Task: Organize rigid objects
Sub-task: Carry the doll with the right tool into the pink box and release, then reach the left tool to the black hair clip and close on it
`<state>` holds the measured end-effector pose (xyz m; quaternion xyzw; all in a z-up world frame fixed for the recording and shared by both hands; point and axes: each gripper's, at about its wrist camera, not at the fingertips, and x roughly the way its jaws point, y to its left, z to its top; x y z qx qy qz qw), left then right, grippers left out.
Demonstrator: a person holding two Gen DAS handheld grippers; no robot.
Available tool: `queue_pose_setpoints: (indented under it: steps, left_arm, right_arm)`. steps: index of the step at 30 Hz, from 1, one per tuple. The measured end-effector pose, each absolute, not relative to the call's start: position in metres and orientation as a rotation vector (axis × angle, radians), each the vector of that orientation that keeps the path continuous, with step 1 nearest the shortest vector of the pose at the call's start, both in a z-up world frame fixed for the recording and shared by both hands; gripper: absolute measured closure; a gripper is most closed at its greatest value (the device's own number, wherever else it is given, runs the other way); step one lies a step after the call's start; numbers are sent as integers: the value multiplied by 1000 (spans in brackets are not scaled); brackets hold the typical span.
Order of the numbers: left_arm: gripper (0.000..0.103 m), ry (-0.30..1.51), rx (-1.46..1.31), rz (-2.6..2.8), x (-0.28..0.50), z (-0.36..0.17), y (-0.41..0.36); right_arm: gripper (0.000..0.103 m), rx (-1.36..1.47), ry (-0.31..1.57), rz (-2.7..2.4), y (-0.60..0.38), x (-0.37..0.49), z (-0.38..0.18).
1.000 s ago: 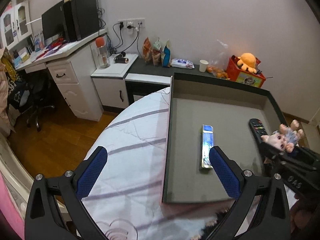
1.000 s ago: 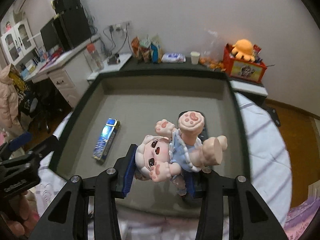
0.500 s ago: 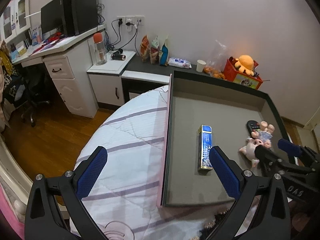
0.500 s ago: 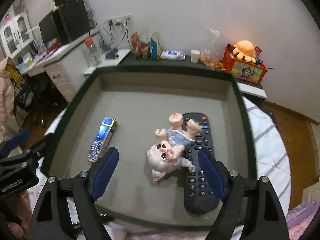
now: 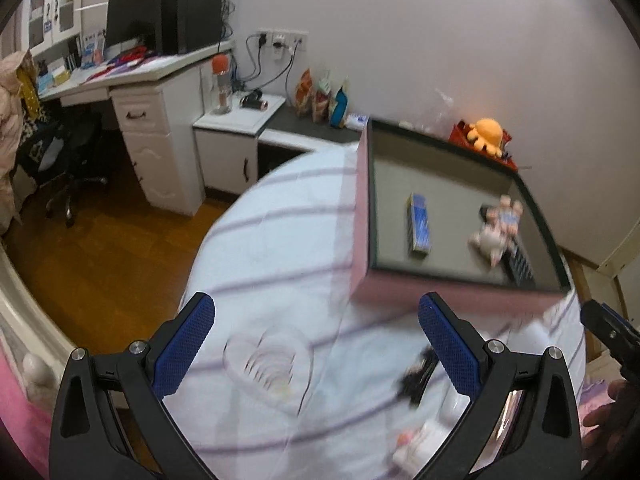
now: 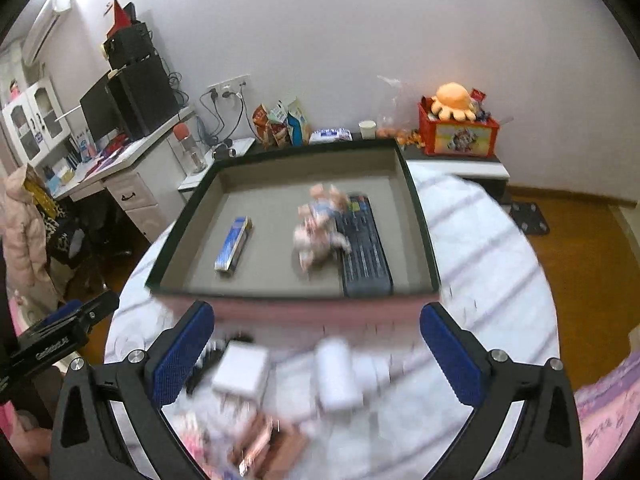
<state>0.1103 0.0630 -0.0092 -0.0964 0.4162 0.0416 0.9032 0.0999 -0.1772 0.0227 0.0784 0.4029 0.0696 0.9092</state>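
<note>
A white desk [image 5: 132, 80] with a black monitor [image 5: 132, 26] stood at left by the wall, a red-capped bottle [image 5: 221, 84] on the low cabinet [image 5: 236, 120] beside it. Snack bags [image 6: 280, 122], a paper cup [image 6: 367, 129] and a red box [image 6: 460, 134] topped by an orange plush octopus [image 6: 454, 100] lined the wall. An office chair [image 5: 64, 148] stood on the wooden floor [image 5: 100, 256].

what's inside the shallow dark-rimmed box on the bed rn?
Three things in the shallow dark-rimmed box: slim blue pack, small doll, black remote. The doll overlaps the remote's left edge; what is beneath it is hidden.
</note>
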Motion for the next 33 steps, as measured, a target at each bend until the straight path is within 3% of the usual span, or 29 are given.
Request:
queue_pose_setpoints:
  steps: [7, 20, 33]
  left_arm:
    - [0, 905, -130, 70, 78, -23, 44]
    - [0, 916, -37, 1, 63, -19, 6]
    - [0, 1022, 42, -87, 104, -50, -15]
  right_arm:
    - [0, 228, 910, 131, -185, 63, -8]
    - [0, 226, 878, 122, -191, 38, -3]
    - [0, 223, 885, 99, -191, 41, -5]
